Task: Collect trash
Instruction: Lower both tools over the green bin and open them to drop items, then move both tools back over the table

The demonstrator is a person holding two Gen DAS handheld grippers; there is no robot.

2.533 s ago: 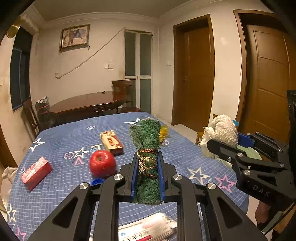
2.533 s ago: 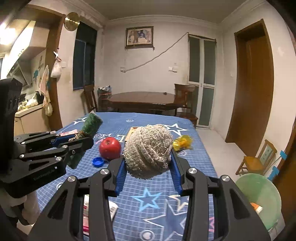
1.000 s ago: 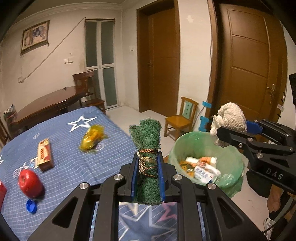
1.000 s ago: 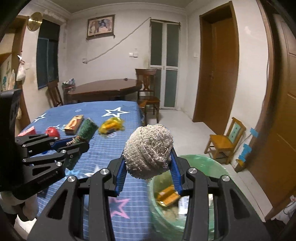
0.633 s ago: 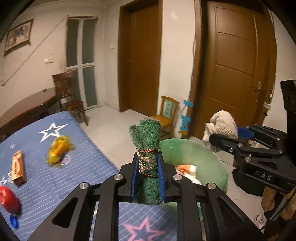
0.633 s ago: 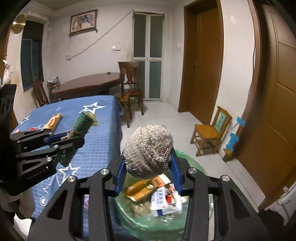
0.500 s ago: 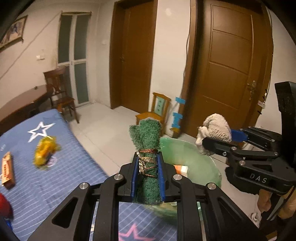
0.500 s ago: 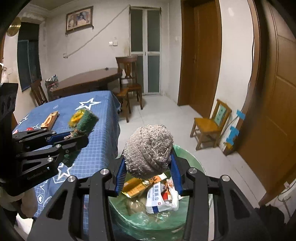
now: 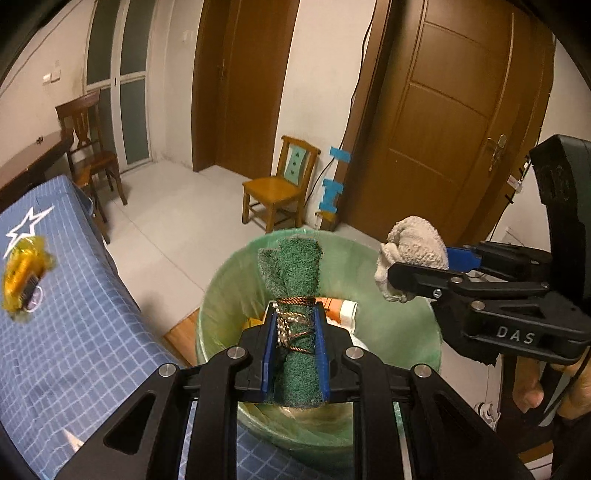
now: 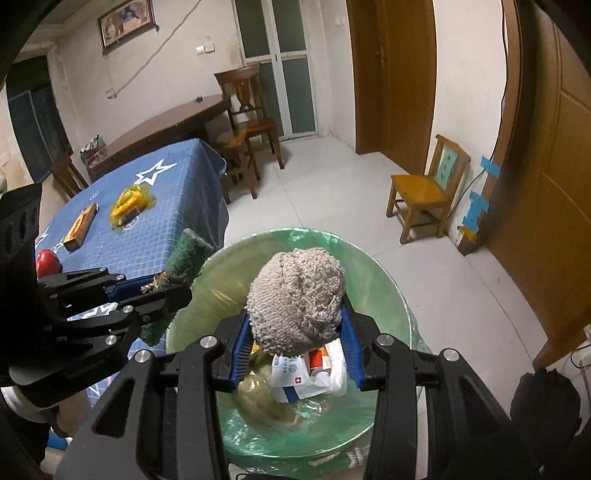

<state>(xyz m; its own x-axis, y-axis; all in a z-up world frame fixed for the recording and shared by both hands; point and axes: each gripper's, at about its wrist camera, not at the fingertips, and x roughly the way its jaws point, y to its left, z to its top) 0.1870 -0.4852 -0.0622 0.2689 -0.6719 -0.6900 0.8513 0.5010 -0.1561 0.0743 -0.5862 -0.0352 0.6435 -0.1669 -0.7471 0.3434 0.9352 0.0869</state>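
Above the green-lined trash bin, the left gripper clamps a rolled green scouring pad while the right gripper clamps a grey cloth ball.

A small wooden chair with a green panel in its back stands on the pale tiled floor, near a brown door. Blue tape pieces are on the door frame just beside this chair. A second brown door is further left, and next to it there is a glass door with two leaves. A dark wooden chair stands at a dark wooden desk. A framed picture hangs high on the white wall, and a thin cable runs slanted below it
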